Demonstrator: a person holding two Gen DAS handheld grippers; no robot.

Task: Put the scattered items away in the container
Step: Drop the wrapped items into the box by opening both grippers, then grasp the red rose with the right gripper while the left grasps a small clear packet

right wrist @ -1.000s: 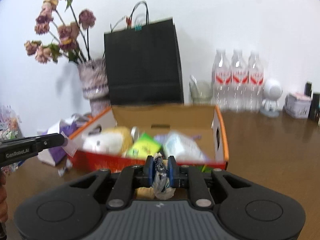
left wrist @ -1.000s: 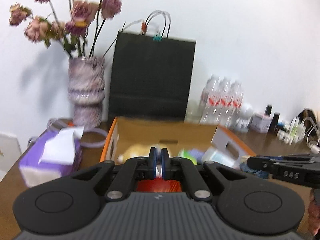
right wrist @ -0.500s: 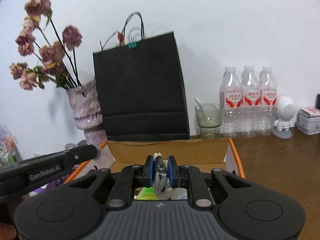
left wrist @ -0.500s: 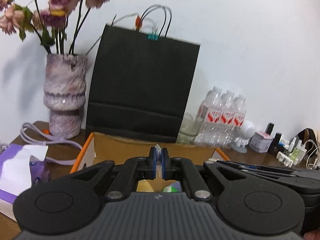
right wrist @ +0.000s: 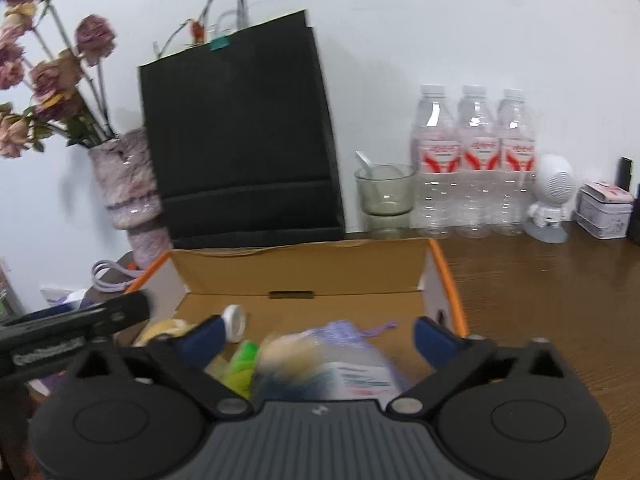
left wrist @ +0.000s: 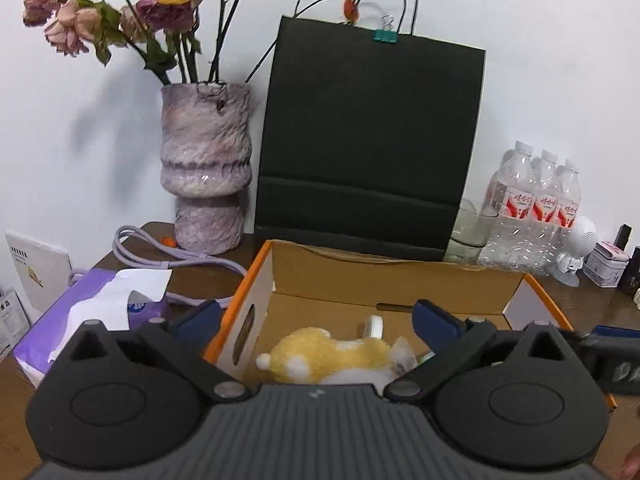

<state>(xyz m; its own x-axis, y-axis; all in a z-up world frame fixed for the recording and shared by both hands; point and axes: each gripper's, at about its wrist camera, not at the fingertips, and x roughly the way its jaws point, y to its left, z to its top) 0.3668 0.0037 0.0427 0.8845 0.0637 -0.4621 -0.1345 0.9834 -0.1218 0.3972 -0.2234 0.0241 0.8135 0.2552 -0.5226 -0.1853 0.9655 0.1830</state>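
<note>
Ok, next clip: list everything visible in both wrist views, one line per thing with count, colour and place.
cardboard box: one, brown with orange edges, centre of the table
plush toy: one, yellow and white, inside the box
packets: several, lilac, green and white, blurred, inside the box
paper bag: one, black, behind the box against the wall
vase: one, mottled purple, holding dried pink flowers, left of the bag
tissue pack: one, purple, left of the box
cable: one, lilac, by the vase
glass: one, clear greenish, spoon inside, right of the bag
water bottles: three, clear with red labels, right of the glass
figurine: one, white, beside the bottles
tin: one, pale, far right
left tongs: black with blue pads, opening over the box, nothing between them
right tongs: same, opening over the packets
</note>
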